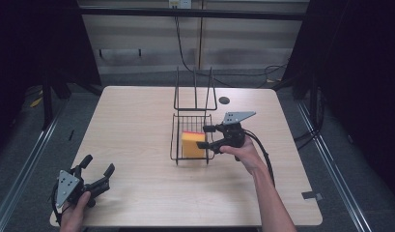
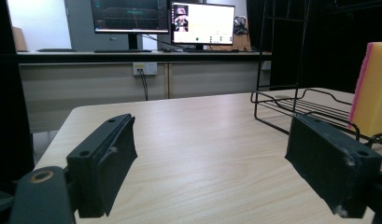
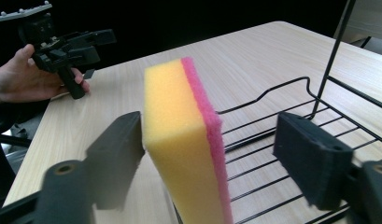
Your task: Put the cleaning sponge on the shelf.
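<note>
A yellow sponge with a pink scouring side [image 1: 192, 144] stands on edge in a black wire basket [image 1: 174, 140] at the table's middle. My right gripper [image 1: 204, 137] reaches in from the right, open, its jaws either side of the sponge [image 3: 184, 140]. One jaw sits against the yellow face and the other stands well clear of the pink side. My left gripper [image 1: 98, 164] rests open at the table's near left corner with nothing between its jaws [image 2: 207, 144]. From there the sponge [image 2: 373, 88] and basket [image 2: 282, 100] lie off to its right.
The basket's tall wire back [image 1: 195, 92] rises behind it. A dark round hole [image 1: 224, 100] marks the table beyond. Bare wood [image 1: 132, 125] lies between the two grippers. Monitors [image 2: 202, 23] stand on a far desk. The other hand's gripper [image 3: 72, 42] sits at the table's corner.
</note>
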`<action>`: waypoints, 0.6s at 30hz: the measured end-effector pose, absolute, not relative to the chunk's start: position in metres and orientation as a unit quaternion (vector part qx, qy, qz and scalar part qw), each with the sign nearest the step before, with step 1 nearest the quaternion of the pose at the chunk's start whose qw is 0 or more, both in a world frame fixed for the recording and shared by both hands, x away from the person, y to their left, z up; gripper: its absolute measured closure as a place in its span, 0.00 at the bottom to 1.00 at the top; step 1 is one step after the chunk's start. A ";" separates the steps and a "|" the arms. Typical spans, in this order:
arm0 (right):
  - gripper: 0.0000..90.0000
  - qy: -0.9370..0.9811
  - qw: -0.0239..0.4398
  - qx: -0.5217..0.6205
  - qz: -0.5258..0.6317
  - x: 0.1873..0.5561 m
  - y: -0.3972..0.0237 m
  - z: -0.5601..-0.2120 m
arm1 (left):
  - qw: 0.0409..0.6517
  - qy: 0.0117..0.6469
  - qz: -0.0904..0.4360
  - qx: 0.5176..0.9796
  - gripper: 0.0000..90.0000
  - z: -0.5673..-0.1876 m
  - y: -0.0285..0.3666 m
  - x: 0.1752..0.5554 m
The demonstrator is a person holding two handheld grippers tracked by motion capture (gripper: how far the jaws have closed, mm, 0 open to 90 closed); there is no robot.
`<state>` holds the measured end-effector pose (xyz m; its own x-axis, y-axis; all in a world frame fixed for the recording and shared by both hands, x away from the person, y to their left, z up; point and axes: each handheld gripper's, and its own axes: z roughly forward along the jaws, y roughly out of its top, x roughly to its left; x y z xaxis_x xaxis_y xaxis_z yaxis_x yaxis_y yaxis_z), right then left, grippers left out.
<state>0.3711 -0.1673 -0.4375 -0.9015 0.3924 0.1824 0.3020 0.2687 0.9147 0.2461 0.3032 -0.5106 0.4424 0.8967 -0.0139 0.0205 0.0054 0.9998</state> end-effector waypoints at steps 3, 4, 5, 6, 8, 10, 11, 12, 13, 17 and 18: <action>0.16 0.791 0.047 0.228 0.566 0.370 -0.167 -0.436 | 0.598 0.380 0.367 0.603 0.17 -0.511 0.303 0.246; 0.15 0.790 0.049 0.228 0.567 0.370 -0.167 -0.436 | 0.598 0.380 0.367 0.603 0.17 -0.511 0.303 0.246; 0.15 0.790 0.049 0.228 0.567 0.370 -0.167 -0.436 | 0.599 0.380 0.366 0.602 0.17 -0.511 0.303 0.246; 0.15 0.789 0.052 0.231 0.567 0.369 -0.167 -0.435 | 0.598 0.380 0.366 0.603 0.17 -0.511 0.303 0.246; 0.15 0.787 0.054 0.231 0.569 0.368 -0.166 -0.434 | 0.598 0.380 0.366 0.603 0.17 -0.511 0.303 0.246; 0.15 0.787 0.057 0.229 0.570 0.367 -0.165 -0.433 | 0.597 0.380 0.366 0.604 0.17 -0.511 0.303 0.246; 0.15 0.785 0.060 0.226 0.573 0.366 -0.165 -0.432 | 0.597 0.380 0.367 0.604 0.17 -0.511 0.303 0.246; 0.15 0.785 0.060 0.226 0.573 0.366 -0.165 -0.432 | 0.597 0.380 0.366 0.604 0.17 -0.511 0.303 0.246; 0.15 0.783 0.060 0.228 0.575 0.365 -0.166 -0.432 | 0.597 0.380 0.367 0.604 0.17 -0.511 0.303 0.246; 0.15 0.778 0.058 0.238 0.579 0.364 -0.169 -0.430 | 0.598 0.380 0.366 0.603 0.17 -0.511 0.303 0.246; 0.15 0.777 0.060 0.239 0.579 0.363 -0.170 -0.430 | 0.597 0.380 0.367 0.604 0.17 -0.511 0.303 0.246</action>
<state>0.3633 -0.1698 -0.4299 -0.8784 0.4411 0.1842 0.3026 0.2147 0.9286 0.2461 0.3034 -0.5106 0.4426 0.8967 -0.0100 0.0208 0.0009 0.9998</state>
